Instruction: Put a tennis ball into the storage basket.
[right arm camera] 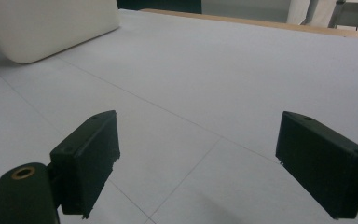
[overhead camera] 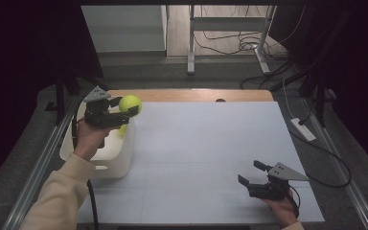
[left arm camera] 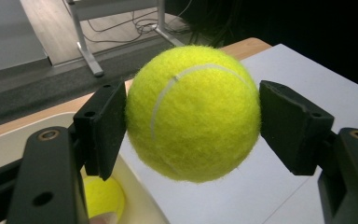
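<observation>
While gripped — tennis ball fuzzy, yellow-green.

This looks like a lab or test room set up for recording handling work, not a home. The tabletop is covered with a plain white sheet marked by thin grid lines, with a bare wooden edge at its far side. Metal rails run along both sides of it. Black curtains close off the left and right. Beyond stands the metal frame of another desk on a pale floor, with loose cables trailing under it, and a white power strip lies on the grey carpet.
</observation>
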Demonstrator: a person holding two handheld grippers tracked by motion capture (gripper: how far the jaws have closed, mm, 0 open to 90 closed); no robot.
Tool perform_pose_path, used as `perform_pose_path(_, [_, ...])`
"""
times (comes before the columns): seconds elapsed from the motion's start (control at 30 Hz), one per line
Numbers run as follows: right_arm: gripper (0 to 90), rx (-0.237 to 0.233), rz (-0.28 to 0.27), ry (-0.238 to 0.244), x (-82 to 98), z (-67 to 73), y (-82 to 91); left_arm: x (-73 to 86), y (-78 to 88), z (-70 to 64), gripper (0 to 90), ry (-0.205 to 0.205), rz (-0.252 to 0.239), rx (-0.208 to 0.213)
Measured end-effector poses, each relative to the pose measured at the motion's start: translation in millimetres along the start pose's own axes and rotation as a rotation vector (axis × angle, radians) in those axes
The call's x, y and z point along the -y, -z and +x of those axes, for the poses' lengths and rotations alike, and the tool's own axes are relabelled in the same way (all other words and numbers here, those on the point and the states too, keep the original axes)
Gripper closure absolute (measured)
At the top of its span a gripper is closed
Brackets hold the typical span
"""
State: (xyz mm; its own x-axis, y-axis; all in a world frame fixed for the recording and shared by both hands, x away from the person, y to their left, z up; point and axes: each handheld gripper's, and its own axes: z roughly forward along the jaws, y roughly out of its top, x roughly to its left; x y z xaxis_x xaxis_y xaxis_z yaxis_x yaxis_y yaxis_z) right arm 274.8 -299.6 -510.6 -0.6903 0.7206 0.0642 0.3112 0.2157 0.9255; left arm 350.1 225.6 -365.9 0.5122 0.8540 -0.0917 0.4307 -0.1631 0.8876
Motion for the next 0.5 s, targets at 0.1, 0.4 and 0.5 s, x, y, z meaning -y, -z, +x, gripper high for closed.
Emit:
perform_pose_path(0.1, [13.5,0.000,0.000,-0.001,0.0,0.0,0.2,0.0,1.2,2.9,27.8,0.002,0.005,-0.012])
perform_pose_path(0.4, [13.5,-0.001,-0.001,0.000,0.0,0.1,0.0,0.8,4.7,14.5,27.8,0.021,0.009,-0.052])
perform_pose_path(0.5, [13.5,-0.001,-0.001,0.000,0.0,0.0,0.0,1.1,5.8,17.7,27.8,0.026,0.011,-0.063])
